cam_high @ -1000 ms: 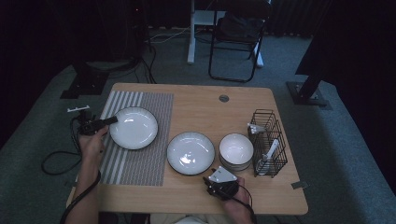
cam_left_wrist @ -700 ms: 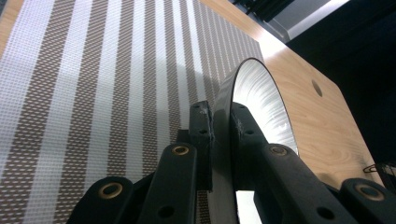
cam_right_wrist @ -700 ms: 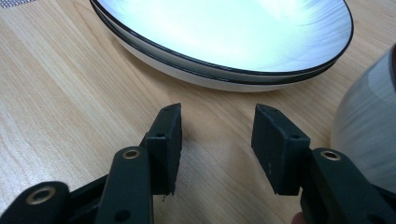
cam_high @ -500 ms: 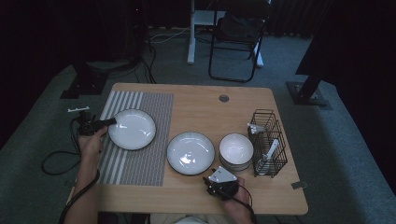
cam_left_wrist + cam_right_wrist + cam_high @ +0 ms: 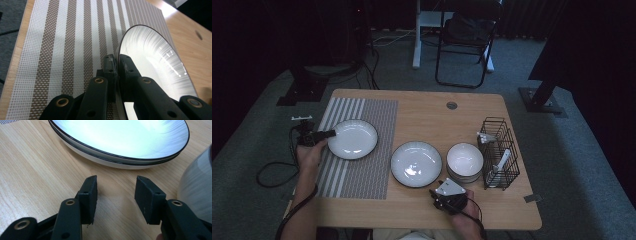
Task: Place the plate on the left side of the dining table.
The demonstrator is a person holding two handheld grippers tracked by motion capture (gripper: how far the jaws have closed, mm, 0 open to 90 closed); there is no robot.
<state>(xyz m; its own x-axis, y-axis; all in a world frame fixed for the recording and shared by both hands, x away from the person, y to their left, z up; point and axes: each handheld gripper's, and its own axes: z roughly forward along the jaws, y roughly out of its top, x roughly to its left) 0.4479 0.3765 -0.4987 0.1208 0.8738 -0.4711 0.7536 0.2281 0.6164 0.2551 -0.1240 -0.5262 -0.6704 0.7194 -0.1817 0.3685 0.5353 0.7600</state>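
My left tongs are clamped on the rim of the plate lying on the striped mat, not yet lifted, while right of the mat my right tongs rest apart, empty.

My left gripper sat at the left edge of the plate, clamped on its rim, and that plate lay on the placemat covering the left part of the table. To the right of the mat, on bare wood, lay a second plate, with a stack of bowls just beside it on the right. Further right, near the table's right edge, stood the wire rack. My right gripper rested at the near edge, in front of the gap between the second plate and the bowls, touching neither, jaws apart.
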